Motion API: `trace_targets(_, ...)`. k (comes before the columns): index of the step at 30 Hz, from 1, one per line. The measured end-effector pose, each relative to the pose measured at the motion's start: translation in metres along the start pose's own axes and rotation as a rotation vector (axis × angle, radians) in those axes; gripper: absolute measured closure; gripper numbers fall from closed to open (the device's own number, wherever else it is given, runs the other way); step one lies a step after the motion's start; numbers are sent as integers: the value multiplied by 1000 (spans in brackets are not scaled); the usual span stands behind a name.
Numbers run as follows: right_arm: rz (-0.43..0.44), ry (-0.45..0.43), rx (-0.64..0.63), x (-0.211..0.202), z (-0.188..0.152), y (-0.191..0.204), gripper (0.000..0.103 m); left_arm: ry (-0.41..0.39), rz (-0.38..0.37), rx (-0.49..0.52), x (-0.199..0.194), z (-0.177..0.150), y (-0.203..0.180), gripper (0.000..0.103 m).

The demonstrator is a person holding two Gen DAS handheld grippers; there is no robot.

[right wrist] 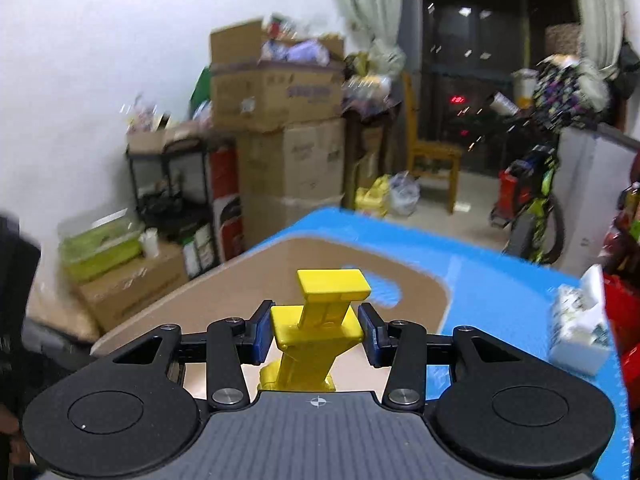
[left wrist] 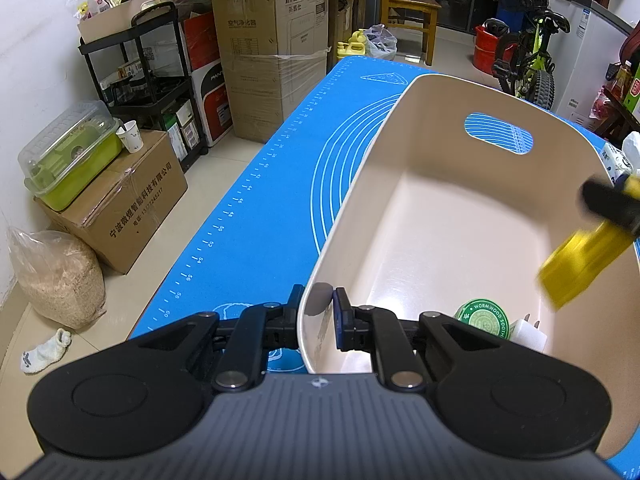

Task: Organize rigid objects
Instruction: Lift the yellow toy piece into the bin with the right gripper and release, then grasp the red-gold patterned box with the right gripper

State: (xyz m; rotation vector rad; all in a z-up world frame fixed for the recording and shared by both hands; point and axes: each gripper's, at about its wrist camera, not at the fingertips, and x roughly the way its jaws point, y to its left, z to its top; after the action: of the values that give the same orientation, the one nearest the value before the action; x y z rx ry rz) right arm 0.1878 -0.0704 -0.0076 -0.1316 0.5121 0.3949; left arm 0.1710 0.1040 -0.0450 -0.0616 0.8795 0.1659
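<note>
Yellow plastic stand (right wrist: 318, 320), blocky and stepped, sits clamped in the right gripper (right wrist: 318, 330) above the beige bin (left wrist: 400, 128); only the left wrist view shows the left gripper (left wrist: 316, 316) pinching the bin's wall, with a green tin (left wrist: 482, 316) inside.

Beige bin (left wrist: 420, 128) upright on counter; green tin (left wrist: 482, 317), white plug (left wrist: 528, 334) inside; yellow stand (right wrist: 320, 320) tilted above

Stacked cardboard boxes (left wrist: 272, 60) and a black shelf rack (left wrist: 140, 80) are set against the white wall (left wrist: 36, 40); a wooden chair (left wrist: 408, 12) is placed before dark windows (right wrist: 472, 60).
</note>
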Motion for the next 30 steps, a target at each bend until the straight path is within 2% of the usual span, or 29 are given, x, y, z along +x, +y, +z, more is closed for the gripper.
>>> trace_targets(6,36,116,-38,20,-17,18,53,0,0,1,0,0,0,87)
trace_targets(11,49,196,-15,29,-23,16,53,0,0,2,0,0,0,86)
trace_targets(14,59,189,17,24,-21,9,51,0,0,2,0,0,0,87)
trace_targets(16,62,170,27,18,-18,4,36,-1,1,2,0,0,0,86)
trace_targets(18,53,154,34,14,-13,-3,30,0,0,2,0,0,0,86)
trace_targets(30,-22,61,141,-30,-3,-62,19,-2,3,2,1,0,-2,86)
